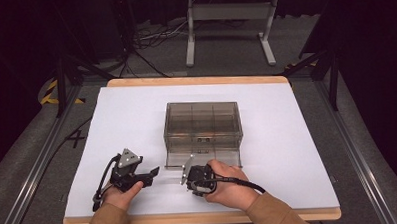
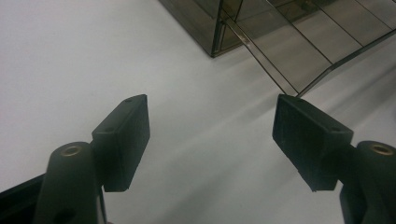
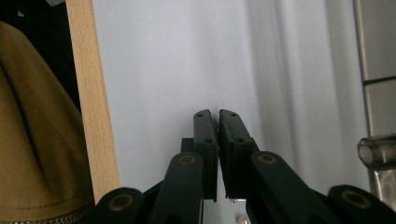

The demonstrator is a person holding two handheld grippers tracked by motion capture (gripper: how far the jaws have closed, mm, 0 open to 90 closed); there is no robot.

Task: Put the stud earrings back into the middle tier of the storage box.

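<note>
My left gripper (image 2: 211, 135) fingers gape empty; right gripper (image 3: 218, 114) fingers pinch the smoky clear acrylic box's (image 1: 203, 123) stiff, slippery, brittle-looking flap edge.

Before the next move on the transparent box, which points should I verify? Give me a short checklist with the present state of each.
1. Left gripper open: ok, its jaws stand wide apart.
2. Left gripper holds nothing: ok, bare white table cover shows between the jaws.
3. Right gripper shut: ok, its jaws are pressed together.
4. Right gripper grips something: cannot tell.
5. Transparent box upright on the cover: ok.
6. Box front flap lowered toward the person: ok, it seems to lie open.
</note>
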